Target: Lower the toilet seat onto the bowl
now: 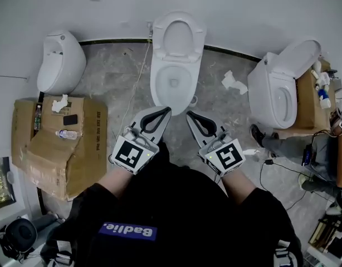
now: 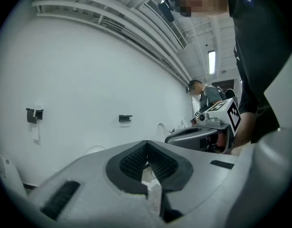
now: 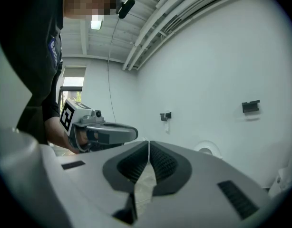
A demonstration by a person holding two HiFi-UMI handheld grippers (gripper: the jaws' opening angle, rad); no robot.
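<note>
Far left: cardboard box (image 1: 87, 149) with a water bottle (image 1: 67, 134) on top. Holds left gripper (image 1: 165, 112) clenched tight on nothing, tip just short of the toilet bowl (image 1: 172, 85). Centre: toilet seat (image 1: 178, 36) raised (leaning back at the wall) above that bowl. Holds right gripper (image 1: 190, 115) clamped together too, empty, beside the left.

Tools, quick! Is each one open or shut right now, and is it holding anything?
Left tool: closed, holding nothing.
Right tool: closed, holding nothing.
</note>
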